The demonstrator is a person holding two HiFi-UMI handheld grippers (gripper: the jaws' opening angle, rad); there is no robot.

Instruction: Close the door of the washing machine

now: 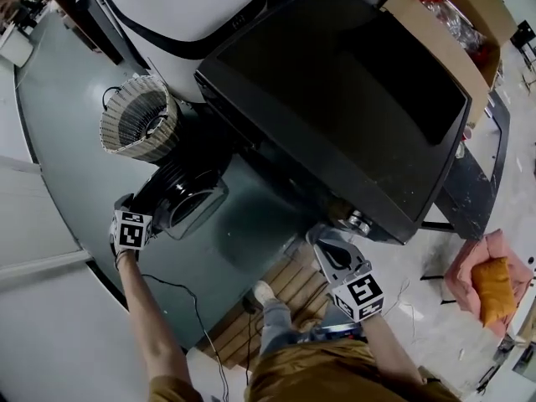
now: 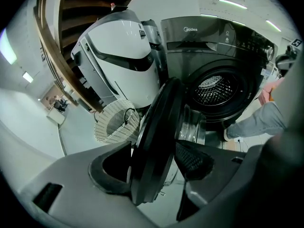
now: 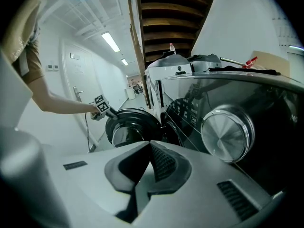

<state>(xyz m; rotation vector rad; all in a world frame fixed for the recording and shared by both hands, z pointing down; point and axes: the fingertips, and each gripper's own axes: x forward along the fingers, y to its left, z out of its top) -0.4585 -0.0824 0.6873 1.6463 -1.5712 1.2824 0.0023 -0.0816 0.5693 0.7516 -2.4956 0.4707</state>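
Note:
The black washing machine (image 1: 335,99) stands with its round door (image 1: 193,199) swung open to the left. In the left gripper view the door's thick black rim (image 2: 154,141) fills the gap between my left gripper's (image 2: 152,167) jaws, and both pads touch it. The drum opening (image 2: 216,91) shows behind it. My left gripper (image 1: 151,208) sits at the door's outer edge. My right gripper (image 1: 325,239) hovers at the machine's front right corner, shut and empty, close to the silver dial (image 3: 227,133). The right gripper view also shows the door (image 3: 130,125) and the left gripper (image 3: 107,110) on it.
A wicker basket (image 1: 138,120) stands left of the machine by a white appliance (image 1: 184,7). A cardboard box (image 1: 444,23) sits behind the machine. Wooden slats (image 1: 285,291) lie under the person's foot. A cable (image 1: 197,308) runs over the floor, and pink cloth (image 1: 490,283) lies at right.

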